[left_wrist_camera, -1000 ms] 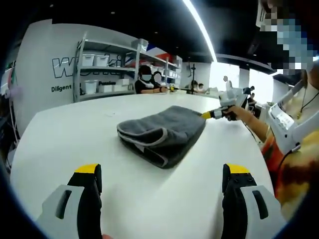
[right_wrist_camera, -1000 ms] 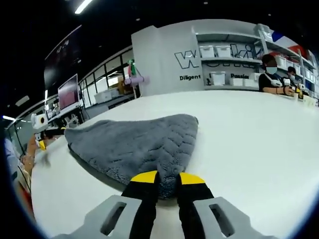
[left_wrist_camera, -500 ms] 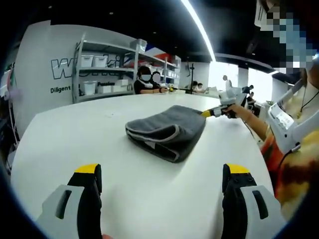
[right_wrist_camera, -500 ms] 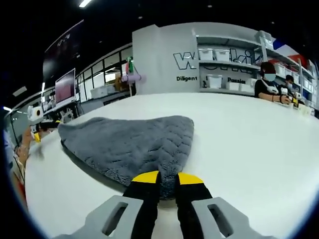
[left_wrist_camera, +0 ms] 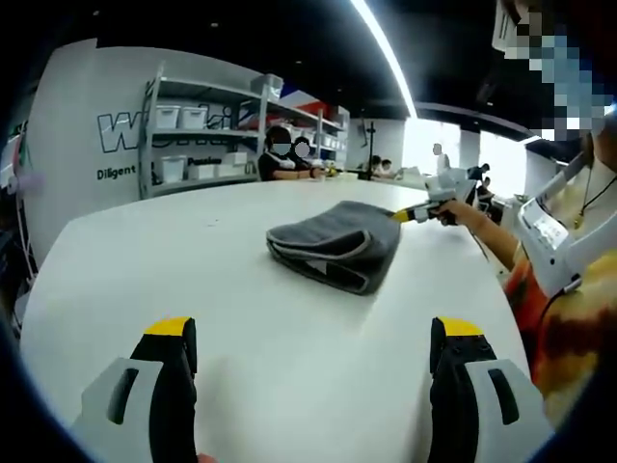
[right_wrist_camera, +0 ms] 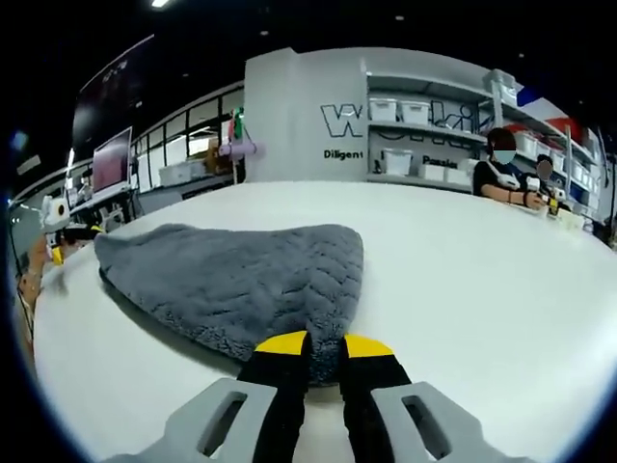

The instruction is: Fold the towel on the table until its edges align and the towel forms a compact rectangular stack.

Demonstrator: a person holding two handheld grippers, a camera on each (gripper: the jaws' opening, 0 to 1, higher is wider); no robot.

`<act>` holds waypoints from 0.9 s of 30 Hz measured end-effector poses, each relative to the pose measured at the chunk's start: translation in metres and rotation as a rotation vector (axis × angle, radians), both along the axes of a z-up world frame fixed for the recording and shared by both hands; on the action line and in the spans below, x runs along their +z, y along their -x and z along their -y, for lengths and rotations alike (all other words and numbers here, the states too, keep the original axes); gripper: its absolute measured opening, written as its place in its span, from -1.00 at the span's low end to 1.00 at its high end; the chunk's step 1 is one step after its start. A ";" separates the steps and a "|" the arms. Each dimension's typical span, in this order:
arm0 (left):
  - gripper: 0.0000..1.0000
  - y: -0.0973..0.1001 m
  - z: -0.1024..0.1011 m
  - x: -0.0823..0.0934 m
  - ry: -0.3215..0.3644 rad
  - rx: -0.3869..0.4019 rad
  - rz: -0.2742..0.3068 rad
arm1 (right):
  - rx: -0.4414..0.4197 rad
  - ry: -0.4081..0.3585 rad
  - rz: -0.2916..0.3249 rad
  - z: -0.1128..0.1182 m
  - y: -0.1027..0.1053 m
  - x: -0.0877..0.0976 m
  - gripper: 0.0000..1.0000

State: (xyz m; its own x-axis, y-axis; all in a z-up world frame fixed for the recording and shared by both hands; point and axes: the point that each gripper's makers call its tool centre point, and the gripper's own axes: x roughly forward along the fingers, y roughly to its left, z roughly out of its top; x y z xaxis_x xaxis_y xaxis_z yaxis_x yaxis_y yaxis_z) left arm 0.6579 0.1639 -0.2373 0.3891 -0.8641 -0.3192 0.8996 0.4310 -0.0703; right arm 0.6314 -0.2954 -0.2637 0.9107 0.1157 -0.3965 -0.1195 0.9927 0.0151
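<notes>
The left gripper view showed the folded grey towel (left_wrist_camera: pixel 333 244) from its layered side, with pale-edged folds stacked one on another, lying on the white table (left_wrist_camera: pixel 174 260) well ahead of the left tool (left_wrist_camera: pixel 313 347), whose yellow-tipped jaws stood wide apart over bare tabletop and held nothing. In that view the right tool (left_wrist_camera: pixel 403 215) reached in from the right, carried by a hand (left_wrist_camera: pixel 461 214), its tip at the towel's far right edge; a person's patterned sleeve (left_wrist_camera: pixel 564 318) lay at the right margin. The right gripper view showed the towel (right_wrist_camera: pixel 241 285) from above its quilted upper face, spreading away to the left, with its near edge caught between the jaws of the right tool (right_wrist_camera: pixel 313 345), which were drawn close together and pinched the fabric. The table (right_wrist_camera: pixel 482 289) stretched to the right of the towel. Both views took in shelving (right_wrist_camera: pixel 424 135) with white bins against a lettered wall and seated people (right_wrist_camera: pixel 501 174) beyond the table.
</notes>
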 end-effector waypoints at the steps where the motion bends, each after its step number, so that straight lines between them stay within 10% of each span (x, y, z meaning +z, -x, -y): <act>1: 0.98 0.000 0.000 0.000 -0.001 0.000 0.000 | -0.003 0.007 -0.003 0.004 0.001 0.000 -0.83; 27: 0.98 0.002 0.001 -0.003 -0.013 -0.009 0.001 | -0.133 0.122 -0.024 0.076 0.014 0.014 -0.86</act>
State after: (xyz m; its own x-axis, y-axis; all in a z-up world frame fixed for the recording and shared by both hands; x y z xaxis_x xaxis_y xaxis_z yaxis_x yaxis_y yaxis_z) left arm 0.6563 0.1628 -0.2408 0.3816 -0.8634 -0.3300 0.9035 0.4238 -0.0640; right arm 0.6177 -0.3715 -0.2499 0.9047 -0.0553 -0.4224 0.0117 0.9944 -0.1052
